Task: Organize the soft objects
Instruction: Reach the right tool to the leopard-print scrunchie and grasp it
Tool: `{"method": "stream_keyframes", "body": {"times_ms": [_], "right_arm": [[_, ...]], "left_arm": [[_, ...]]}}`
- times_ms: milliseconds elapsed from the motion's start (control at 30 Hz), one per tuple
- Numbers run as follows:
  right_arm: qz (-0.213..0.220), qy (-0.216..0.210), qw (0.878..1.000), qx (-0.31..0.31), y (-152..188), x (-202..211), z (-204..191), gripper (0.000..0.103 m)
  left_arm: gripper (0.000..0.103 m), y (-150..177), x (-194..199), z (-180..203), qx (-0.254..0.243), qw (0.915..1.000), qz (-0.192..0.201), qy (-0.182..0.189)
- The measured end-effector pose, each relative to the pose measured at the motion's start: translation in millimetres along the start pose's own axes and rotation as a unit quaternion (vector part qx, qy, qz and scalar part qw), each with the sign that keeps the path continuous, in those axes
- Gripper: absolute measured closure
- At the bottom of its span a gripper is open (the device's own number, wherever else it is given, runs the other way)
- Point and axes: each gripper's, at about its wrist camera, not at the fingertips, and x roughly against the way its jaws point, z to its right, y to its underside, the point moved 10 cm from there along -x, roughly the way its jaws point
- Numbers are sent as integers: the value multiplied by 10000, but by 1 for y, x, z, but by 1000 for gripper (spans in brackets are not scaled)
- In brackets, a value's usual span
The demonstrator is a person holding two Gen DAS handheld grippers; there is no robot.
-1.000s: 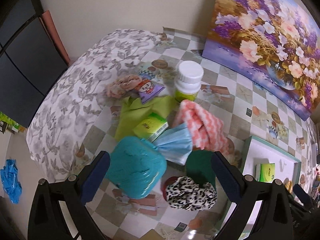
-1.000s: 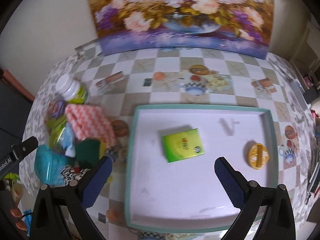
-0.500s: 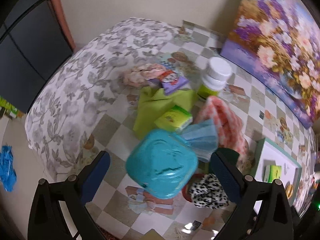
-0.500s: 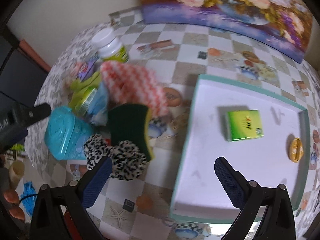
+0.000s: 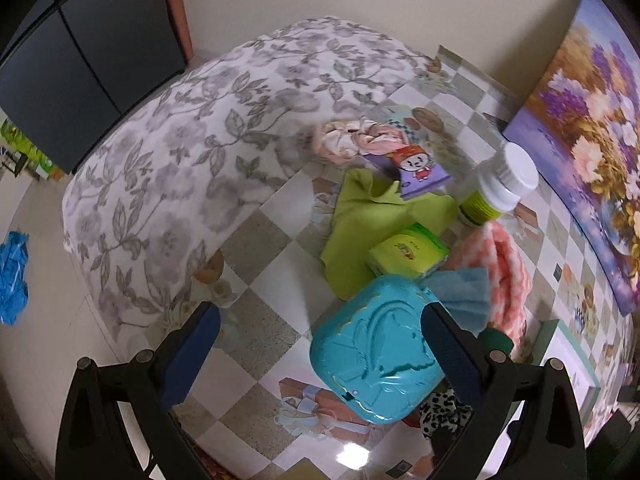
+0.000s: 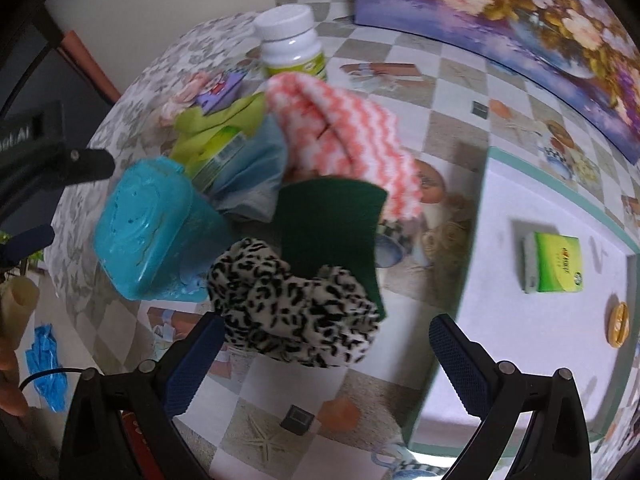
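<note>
Right gripper [image 6: 326,360]: jaws spread wide, empty, hovering over the leopard-print scrunchie [image 6: 296,306], which lay between the finger lines below them; no contact could be made out.

Left gripper [image 5: 320,354]: jaws spread wide, empty, poised above the checked tablecloth [image 5: 264,248]; its right finger overlapped the edge of the teal plastic box [image 5: 378,356] in the left wrist view, though whether it touched could not be told.

Leopard-print scrunchie: black-and-white, bunched and fluffy, on the table, lying against the dark green sponge [image 6: 328,228] and just beside the teal plastic box.

Further soft items in the pile:
- pink-and-white zigzag cloth [image 6: 344,136], folded, draped over the sponge's far edge;
- light blue cloth [image 6: 252,176], crumpled between box and zigzag cloth;
- lime green cloth [image 5: 360,224], spread flat beneath a green packet [image 5: 406,254];
- pink floral scrunchie [image 5: 352,138], at the pile's far end.

White-capped bottle [image 6: 292,46]: upright behind the zigzag cloth.

Teal-rimmed tray [image 6: 552,184]: right of the pile, holding a green tissue packet [image 6: 554,262] and a small orange item [image 6: 618,324].
</note>
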Motion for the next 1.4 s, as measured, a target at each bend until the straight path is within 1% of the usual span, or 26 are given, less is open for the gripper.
{"method": "stream_keyframes", "body": {"times_ms": [133,267,433,533,600,667,733,800,867,967,1100,1200,1267,1400], "right_arm": [[-26,65,9999,100,1,-9,-5,0],[21,172,9995,268,2,-11,-9,0],[-18,91,9996,248,2,-13,-12,0],[5,-23,9997,232,1,-11,-13,7],[17,-79,9997,219,1,-9,-13,16],[9,-138,9996,226,2,-9,-14,21],[22,-204,9996,211,2,-7,-14,28],[28,-327,9993,189,2,-5,-15,40],[8,-460,9988,141,3,-4,-15,47],[-20,-624,9980,63,4,-3,-15,55],[36,-695,9976,21,3,4,-13,63],[113,-728,9973,-8,1,11,-11,67],[189,-783,9967,-58,-1,18,-9,69],[344,-882,9953,-178,-6,32,-2,69]], "left_arm": [[3,1,-6,-1,72,9999,-70,-9],[3,4,-17,-5,164,9996,-241,-55],[3,3,-18,-8,282,9993,-248,-28],[3,2,-17,-9,331,9992,-230,-5],[3,1,-15,-9,351,9992,-200,10],[3,1,-13,-8,365,9992,-179,44],[3,1,-12,-6,364,9992,-163,74],[3,1,-9,-5,345,9993,-140,94],[3,0,-7,-3,339,9993,-115,130],[3,0,-3,-1,329,9993,-77,166],[3,0,3,3,279,9994,-12,225],[3,0,8,7,242,9993,37,290],[3,0,11,10,229,9992,61,322],[3,0,16,14,160,9992,128,344]]}}
